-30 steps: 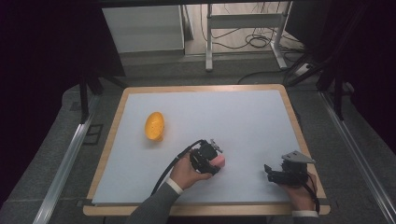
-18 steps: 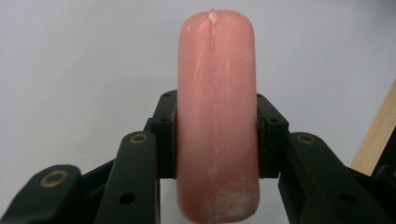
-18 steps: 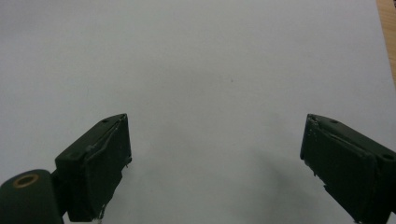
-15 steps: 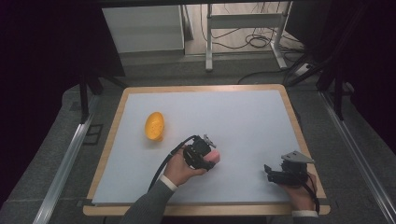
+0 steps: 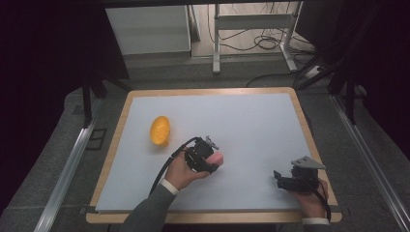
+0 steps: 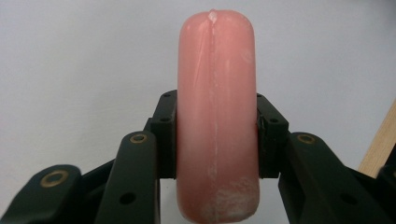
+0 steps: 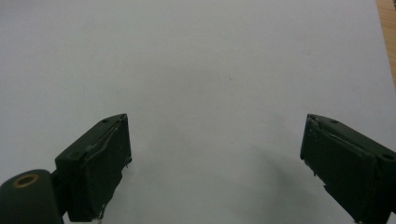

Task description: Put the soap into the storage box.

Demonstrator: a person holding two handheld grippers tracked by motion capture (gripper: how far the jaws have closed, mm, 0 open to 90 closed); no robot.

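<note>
A pink sausage-shaped object (image 6: 216,116) stands upright between the jaws of my left gripper (image 6: 216,135), which is shut on it. From above, the same pink object (image 5: 215,159) shows at the tip of the left gripper (image 5: 205,158) near the middle of the white mat, held a little above it. My right gripper (image 5: 284,180) rests near the mat's front right corner, its jaws wide apart with nothing between them (image 7: 215,154). An orange oval bowl-like object (image 5: 160,130) lies on the mat at the left.
The white mat (image 5: 241,116) covers a wooden-edged table (image 5: 212,91). Metal rails run along both sides on the floor, and a desk frame with cables (image 5: 261,38) stands beyond the far edge.
My left gripper, holding the pink object, has moved left and slightly away from the front edge toward the orange object. The right gripper has stayed in place.
</note>
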